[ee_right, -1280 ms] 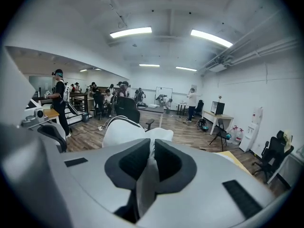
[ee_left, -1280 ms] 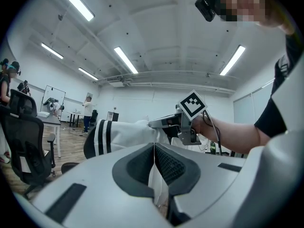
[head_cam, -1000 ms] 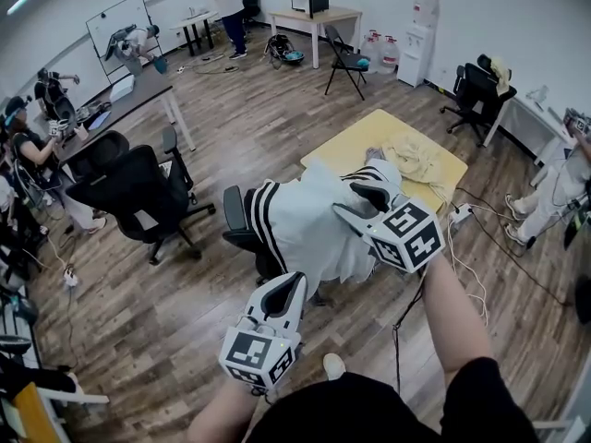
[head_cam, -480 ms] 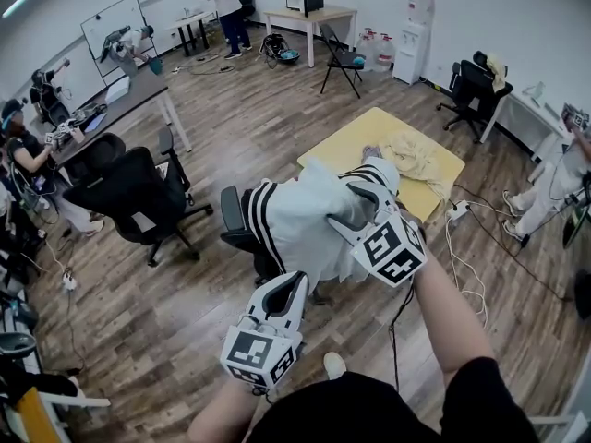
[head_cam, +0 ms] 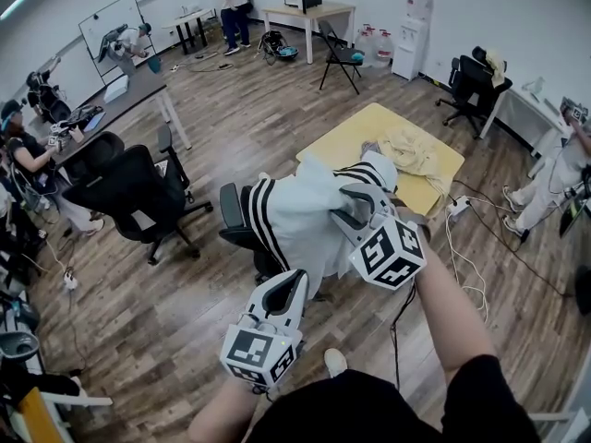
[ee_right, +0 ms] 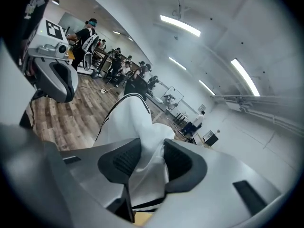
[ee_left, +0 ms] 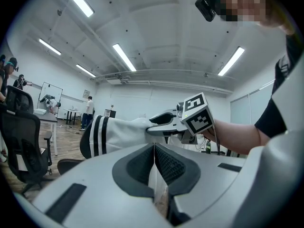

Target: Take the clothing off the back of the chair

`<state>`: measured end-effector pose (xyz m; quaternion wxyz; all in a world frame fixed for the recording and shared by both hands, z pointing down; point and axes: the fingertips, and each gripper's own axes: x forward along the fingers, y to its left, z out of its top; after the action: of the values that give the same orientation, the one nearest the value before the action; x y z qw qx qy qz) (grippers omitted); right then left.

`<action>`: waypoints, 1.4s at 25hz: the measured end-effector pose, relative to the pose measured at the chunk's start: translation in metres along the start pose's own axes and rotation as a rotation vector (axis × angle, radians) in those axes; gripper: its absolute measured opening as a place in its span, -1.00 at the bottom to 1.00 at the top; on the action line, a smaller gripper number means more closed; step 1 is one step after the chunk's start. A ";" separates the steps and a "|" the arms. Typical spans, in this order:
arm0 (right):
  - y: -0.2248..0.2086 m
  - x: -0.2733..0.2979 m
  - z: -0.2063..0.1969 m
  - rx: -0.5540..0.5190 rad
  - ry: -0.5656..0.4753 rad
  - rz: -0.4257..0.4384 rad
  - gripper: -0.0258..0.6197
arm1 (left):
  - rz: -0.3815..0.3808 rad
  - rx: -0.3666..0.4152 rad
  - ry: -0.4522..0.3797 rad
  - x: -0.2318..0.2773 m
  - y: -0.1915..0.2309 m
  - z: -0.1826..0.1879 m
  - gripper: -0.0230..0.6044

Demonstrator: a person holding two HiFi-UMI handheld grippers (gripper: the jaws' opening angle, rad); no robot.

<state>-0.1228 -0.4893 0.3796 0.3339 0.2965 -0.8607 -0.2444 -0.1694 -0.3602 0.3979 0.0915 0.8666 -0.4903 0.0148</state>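
White garment over chair back, lying crosswise, striped end left

The jacket hangs over the chair back, just ahead of our left tongs. Our right tongs sit at its right side. Beyond them stands a table with a crumpled cloth on it. Far left of our left tongs stands an office chair.

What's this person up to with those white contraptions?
A person is taking a white striped garment off an office chair's back. The right hand-held gripper has just been closing its jaws on a fold of cloth, which lies draped over the chair. The left hand-held gripper hovers nearer the person, shut and empty.
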 end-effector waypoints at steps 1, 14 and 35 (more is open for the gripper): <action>0.000 -0.002 0.000 -0.009 -0.001 -0.007 -0.41 | -0.001 0.001 0.000 -0.001 -0.002 0.000 -0.86; 0.003 -0.033 -0.006 0.358 -0.102 -0.049 -0.83 | 0.018 0.014 -0.009 -0.030 -0.020 -0.003 -0.86; 0.060 -0.111 0.039 0.659 -0.293 -0.125 -0.83 | 0.013 -0.005 -0.009 -0.120 -0.038 -0.022 -0.86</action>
<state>-0.1047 -0.3633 0.3438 0.0779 0.4020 -0.9122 -0.0140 -0.1981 -0.2358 0.4003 0.0916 0.8632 -0.4964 0.0101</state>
